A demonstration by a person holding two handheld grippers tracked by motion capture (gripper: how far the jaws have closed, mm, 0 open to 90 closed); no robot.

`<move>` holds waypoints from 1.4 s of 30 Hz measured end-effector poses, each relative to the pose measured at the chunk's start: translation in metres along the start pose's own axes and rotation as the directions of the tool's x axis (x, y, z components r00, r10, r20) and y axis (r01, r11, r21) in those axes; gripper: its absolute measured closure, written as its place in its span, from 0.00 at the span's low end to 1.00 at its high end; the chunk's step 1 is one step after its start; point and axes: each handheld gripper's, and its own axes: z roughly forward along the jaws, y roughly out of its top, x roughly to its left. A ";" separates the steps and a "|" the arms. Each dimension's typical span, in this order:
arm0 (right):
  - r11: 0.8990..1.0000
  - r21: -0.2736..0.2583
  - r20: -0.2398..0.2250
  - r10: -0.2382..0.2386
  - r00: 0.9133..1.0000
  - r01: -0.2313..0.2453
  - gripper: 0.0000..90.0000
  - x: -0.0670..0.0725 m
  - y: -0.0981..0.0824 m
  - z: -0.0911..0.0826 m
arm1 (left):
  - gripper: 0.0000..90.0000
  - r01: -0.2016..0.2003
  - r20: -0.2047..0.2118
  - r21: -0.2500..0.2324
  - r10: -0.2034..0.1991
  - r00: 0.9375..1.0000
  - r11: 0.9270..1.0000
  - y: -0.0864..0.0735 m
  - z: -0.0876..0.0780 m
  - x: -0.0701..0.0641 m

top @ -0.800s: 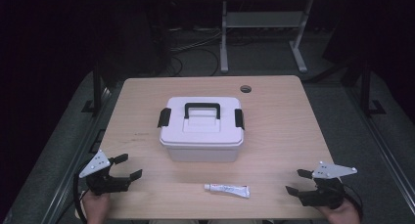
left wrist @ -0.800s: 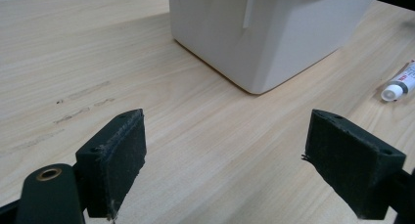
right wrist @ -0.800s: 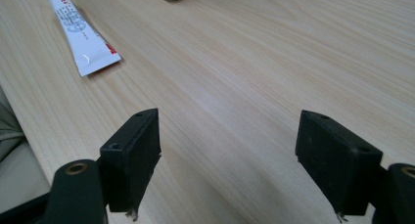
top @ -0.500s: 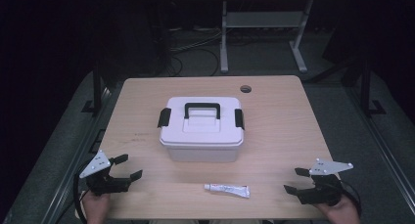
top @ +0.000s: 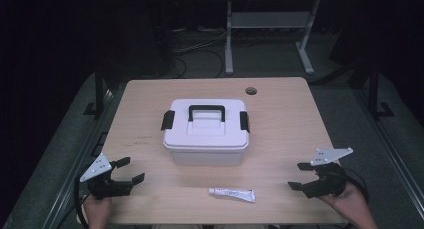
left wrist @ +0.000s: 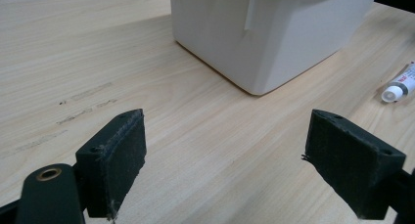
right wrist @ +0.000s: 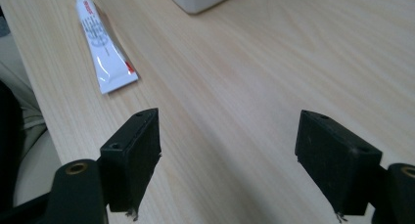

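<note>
Essentially nothing has changed over the last instants: both grippers stay parked at the near table [top: 280, 114] corners, so no step appears started. Left gripper [top: 123, 171] sits at 7 o'clock from the white box [top: 206, 134], fingers [left wrist: 120, 155] spread, empty. Right gripper [top: 300, 176] sits at 4 o'clock, fingers [right wrist: 134, 155] likewise spread, empty. A small tube [top: 231, 194] lies at 6 o'clock of the box, between the grippers, well apart from both, nearer the right.
</note>
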 end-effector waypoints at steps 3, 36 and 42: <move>0.999 -0.001 -0.009 -0.037 0.999 0.037 0.26 -0.002 0.013 -0.006 | 0.16 0.003 -0.004 -0.008 -0.003 1.000 1.000 0.000 -0.001 0.001; 0.972 0.100 -0.096 -0.201 0.975 0.211 0.21 -0.020 0.137 -0.013 | 0.16 0.005 -0.012 -0.030 -0.005 1.000 1.000 0.000 -0.001 0.004; 0.967 0.116 -0.109 -0.214 0.971 0.226 0.20 -0.023 0.153 -0.011 | 0.16 0.009 -0.010 -0.032 -0.009 1.000 0.999 0.000 0.000 0.004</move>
